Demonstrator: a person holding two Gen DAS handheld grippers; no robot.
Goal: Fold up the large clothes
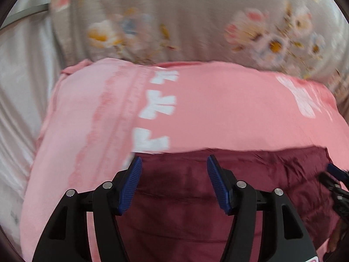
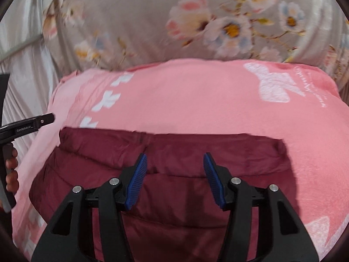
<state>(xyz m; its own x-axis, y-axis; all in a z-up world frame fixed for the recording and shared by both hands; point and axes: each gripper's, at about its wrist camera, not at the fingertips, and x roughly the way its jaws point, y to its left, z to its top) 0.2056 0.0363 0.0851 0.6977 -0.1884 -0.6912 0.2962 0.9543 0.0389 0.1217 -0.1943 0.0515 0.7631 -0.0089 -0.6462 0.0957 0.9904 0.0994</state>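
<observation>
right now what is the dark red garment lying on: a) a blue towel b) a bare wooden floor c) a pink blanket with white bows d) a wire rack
c: the dark red garment lies flat on the pink blanket, whose white bow prints show beyond it.

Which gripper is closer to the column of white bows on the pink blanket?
Left. The left gripper hovers just below the white bows; the right gripper sits farther right over the maroon garment.

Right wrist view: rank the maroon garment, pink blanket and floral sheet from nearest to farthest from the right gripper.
1. Maroon garment, directly beneath the open right gripper.
2. Pink blanket, under the garment and stretching beyond it.
3. Floral sheet, farthest, at the top.
</observation>
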